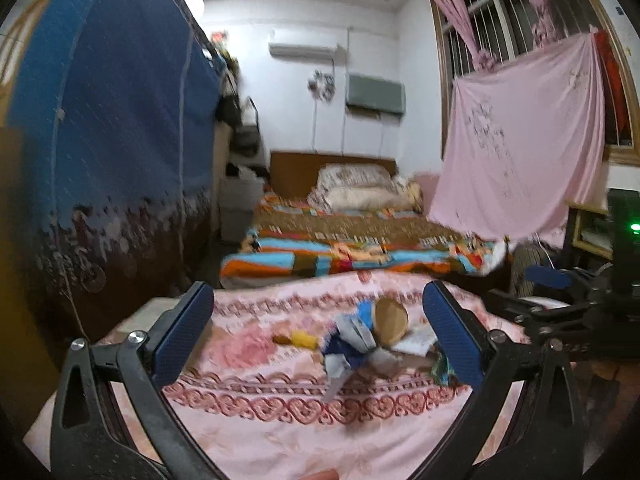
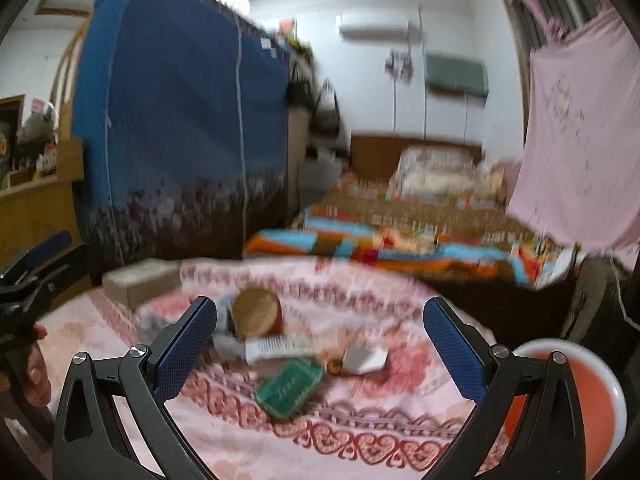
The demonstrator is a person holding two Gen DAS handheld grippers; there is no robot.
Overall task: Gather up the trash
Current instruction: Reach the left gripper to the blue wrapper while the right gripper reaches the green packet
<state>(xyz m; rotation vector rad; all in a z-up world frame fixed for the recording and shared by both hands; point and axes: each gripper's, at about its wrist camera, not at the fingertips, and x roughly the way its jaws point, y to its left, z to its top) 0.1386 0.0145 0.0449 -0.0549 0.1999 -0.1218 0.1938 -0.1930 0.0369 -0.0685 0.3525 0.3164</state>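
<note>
Trash lies on a pink patterned cloth (image 1: 260, 432). In the left wrist view I see a blue and white crumpled wrapper (image 1: 352, 344), a yellow piece (image 1: 304, 339) and a round tan lid (image 1: 390, 320). My left gripper (image 1: 316, 340) is open and empty above them. In the right wrist view I see the tan lid (image 2: 256, 312), a white tube (image 2: 280, 347), a green packet (image 2: 289, 388) and a white scrap (image 2: 366, 358). My right gripper (image 2: 320, 350) is open and empty over them. The pink cloth (image 2: 360, 432) also shows in this view.
An orange bin with a white rim (image 2: 568, 400) stands at the right. A cardboard box (image 2: 140, 280) sits at the cloth's far left. Behind are a bed with a colourful blanket (image 1: 360, 252), a blue fabric wardrobe (image 1: 120, 120) and a hanging pink sheet (image 1: 520, 140).
</note>
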